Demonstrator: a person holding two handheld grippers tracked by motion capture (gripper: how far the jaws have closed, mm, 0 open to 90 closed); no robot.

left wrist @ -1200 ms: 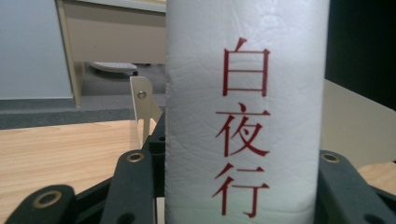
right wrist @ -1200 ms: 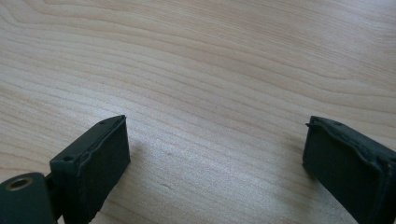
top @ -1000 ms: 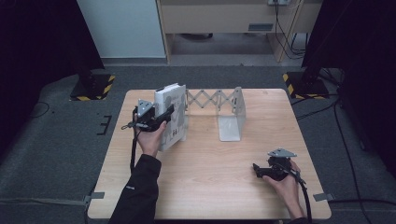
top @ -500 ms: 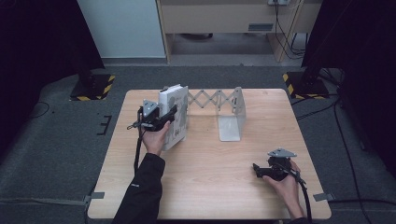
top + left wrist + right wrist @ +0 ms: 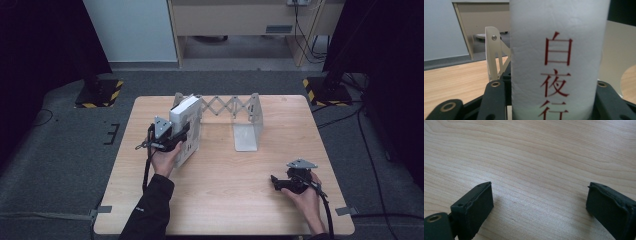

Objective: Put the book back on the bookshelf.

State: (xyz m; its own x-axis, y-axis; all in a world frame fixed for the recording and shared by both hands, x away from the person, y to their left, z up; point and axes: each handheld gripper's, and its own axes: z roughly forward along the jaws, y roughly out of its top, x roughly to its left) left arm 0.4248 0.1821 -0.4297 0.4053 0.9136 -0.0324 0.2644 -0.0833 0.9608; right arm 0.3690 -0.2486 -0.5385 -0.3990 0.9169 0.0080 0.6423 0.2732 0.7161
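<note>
A thick white book [image 5: 188, 112] with red characters down its spine [image 5: 556, 57] stands tilted at the left end of a white accordion book rack [image 5: 227, 106]. My left gripper [image 5: 185, 134] is shut on the book, a jaw on each cover, in the left gripper view [image 5: 548, 86] too. The rack's left end plate [image 5: 492, 55] rises just behind the book. My right gripper [image 5: 276, 181] rests low on the wooden table [image 5: 225, 200] near its front right, jaws pointing left. It is open, with bare wood between its pads [image 5: 539, 200].
The rack's right end plate [image 5: 248, 131] stands mid-table with its foot toward the near side. Black stands with yellow-striped bases [image 5: 100, 92] flank the table on the grey floor. A wooden cabinet [image 5: 235, 25] is behind.
My left gripper and the book have shifted slightly right and toward the near edge, sinking a little. The right gripper has stayed in place.
</note>
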